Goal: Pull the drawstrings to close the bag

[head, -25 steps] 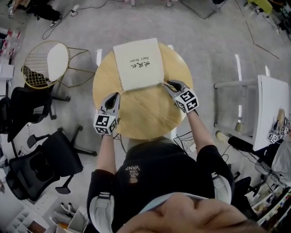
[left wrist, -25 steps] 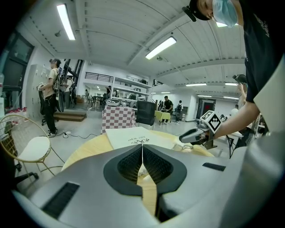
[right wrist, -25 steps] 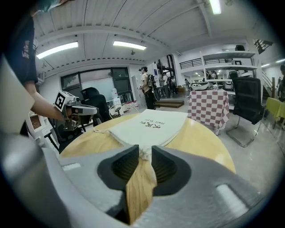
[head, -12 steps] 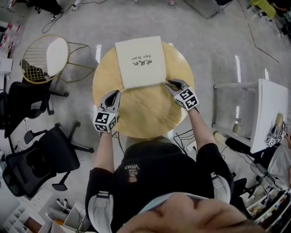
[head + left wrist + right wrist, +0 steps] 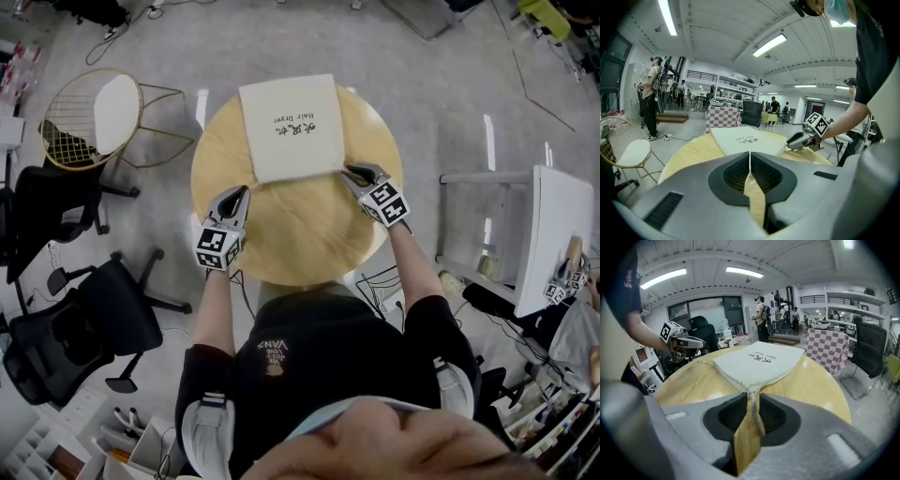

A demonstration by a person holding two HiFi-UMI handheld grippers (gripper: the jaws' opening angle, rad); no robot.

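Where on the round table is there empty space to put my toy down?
The biggest bare patch is the near half of the table, between the left gripper and the right gripper, below the bag. Narrow bare strips flank the bag. It's crowded along the bag's near edge, where both grippers grip drawstrings.

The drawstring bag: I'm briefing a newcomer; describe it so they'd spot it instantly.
Find the round wooden table in the head view. On its far half lies a cream cloth bag. Unlike the left gripper and right gripper at its near corners, it bears dark lettering.
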